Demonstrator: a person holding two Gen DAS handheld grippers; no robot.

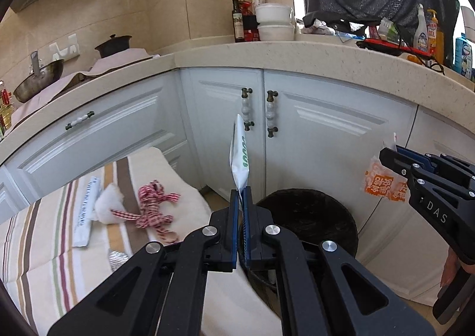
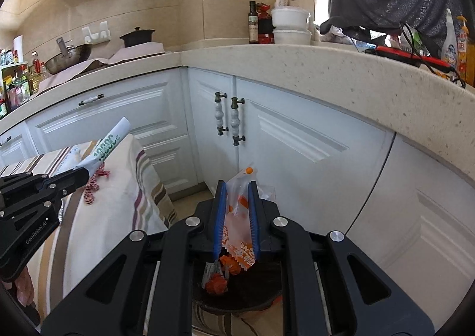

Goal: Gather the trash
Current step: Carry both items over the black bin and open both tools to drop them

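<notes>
Right gripper [image 2: 237, 184] hides orange wrapper's [image 2: 237, 217] sides; bin [image 2: 252, 291] mostly covered

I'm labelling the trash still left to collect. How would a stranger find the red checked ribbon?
Start at the white corner cabinets, then drop to the striped cloth spread below and left of them. On it lie a flat white printed packet, a crumpled white wad and, rightmost, the red-and-white checked ribbon. It is the only tangled, gingham-patterned piece; its neighbours are plain white.
</notes>
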